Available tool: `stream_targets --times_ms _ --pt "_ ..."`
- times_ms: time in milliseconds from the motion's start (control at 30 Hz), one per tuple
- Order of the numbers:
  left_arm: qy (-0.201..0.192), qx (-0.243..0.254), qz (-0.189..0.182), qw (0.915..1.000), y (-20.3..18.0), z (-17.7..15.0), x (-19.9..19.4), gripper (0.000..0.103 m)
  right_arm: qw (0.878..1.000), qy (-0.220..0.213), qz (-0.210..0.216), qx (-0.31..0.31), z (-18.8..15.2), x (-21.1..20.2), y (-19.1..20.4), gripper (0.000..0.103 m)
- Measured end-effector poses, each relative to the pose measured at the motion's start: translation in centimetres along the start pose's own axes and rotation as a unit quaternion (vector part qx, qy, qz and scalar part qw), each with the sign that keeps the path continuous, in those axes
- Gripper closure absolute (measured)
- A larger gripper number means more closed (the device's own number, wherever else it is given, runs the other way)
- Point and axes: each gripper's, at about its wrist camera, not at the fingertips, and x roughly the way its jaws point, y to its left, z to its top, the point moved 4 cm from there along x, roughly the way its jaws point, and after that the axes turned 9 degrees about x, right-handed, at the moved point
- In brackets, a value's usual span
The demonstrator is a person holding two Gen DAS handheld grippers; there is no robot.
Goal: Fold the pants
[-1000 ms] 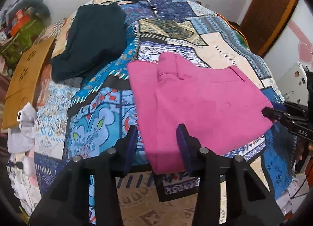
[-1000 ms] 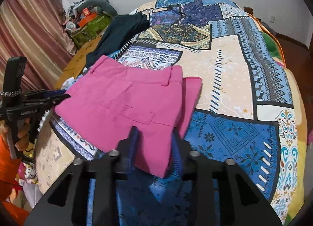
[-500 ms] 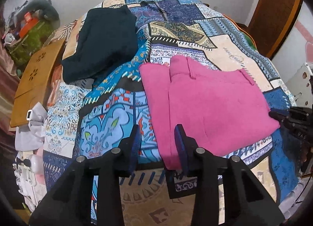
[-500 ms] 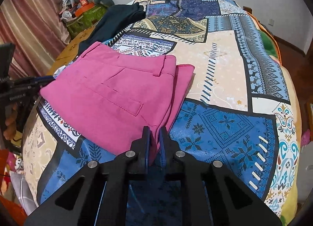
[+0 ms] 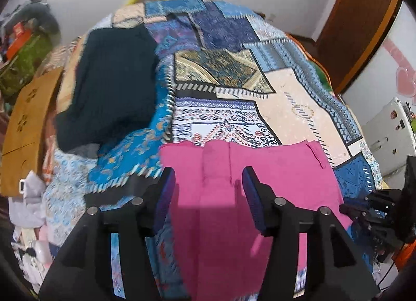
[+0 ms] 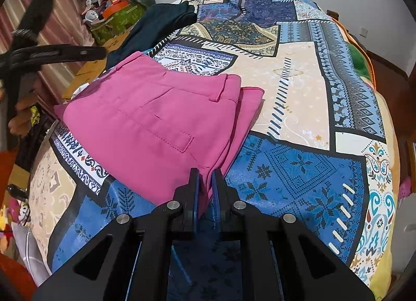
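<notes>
Pink pants point(image 6: 145, 124) folded, lying at near edge of bed point(image 6: 299, 171).
Right gripper point(image 6: 206, 184) fingers clamped on near corner; left gripper point(image 5: 206, 197) fingers apart and opening over other end, cloth between, unpinched. Advise pinching all layers, lifting evenly. Dark garment point(image 5: 111, 85) near far-left edge; clear of fold.

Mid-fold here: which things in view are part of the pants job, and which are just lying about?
Part of the job:
- pink pants, folded on the bedspread
- right gripper, shut on their near corner
- left gripper, jaws opening above the pants, pads clear

Lying about:
- dark garment
- patchwork bedspread
- green box with clutter
- brown cardboard
</notes>
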Motion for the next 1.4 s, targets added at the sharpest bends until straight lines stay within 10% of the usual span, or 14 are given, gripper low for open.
stream_targets --times_ms 233,500,733,1400 --pt "0.059 0.01 -0.007 0.9982 0.2 0.3 5.3 0.049 1.0 0.02 0.004 -0.009 0.6 -0.1 0.1 0.093" --pt "0.052 0.045 0.001 0.9976 -0.7 -0.1 5.2 0.054 0.999 -0.018 0.012 0.031 5.2 -0.5 -1.6 0.068" --pt "0.04 0.061 -0.006 0.9973 -1.3 -0.1 5.1 0.068 0.997 0.017 0.029 0.068 8.4 4.5 -2.7 0.068" --pt "0.031 0.046 0.011 0.9984 -0.6 -0.5 3.2 0.058 0.999 0.006 -0.039 -0.014 8.0 5.2 -1.4 0.082"
